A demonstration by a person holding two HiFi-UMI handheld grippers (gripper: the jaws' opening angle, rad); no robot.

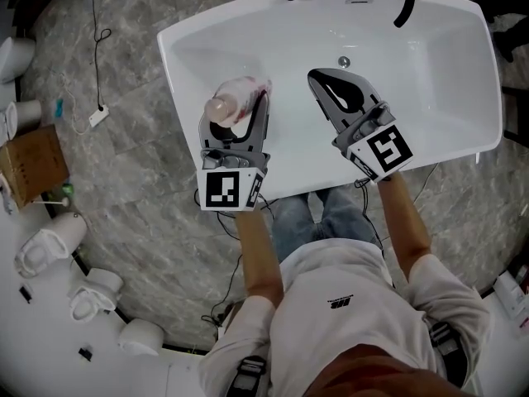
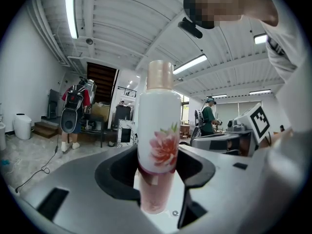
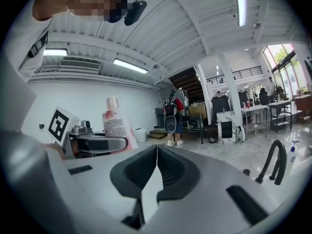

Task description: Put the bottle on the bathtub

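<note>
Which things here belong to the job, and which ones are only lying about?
For the job:
bottle, gripped in the left claw
bathtub

Lying about:
cardboard box
power strip on the floor
right claw, shut and empty

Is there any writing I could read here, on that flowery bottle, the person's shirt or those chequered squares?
Nothing here can be read as words or numbers.
Back label of the white-and-pink flowered bottle: rows of fine print, too small to read.
Chest of the person's white shirt: a small dark logo, too blurred to read.
The black-and-white square markers: coded patterns, not text.
</note>
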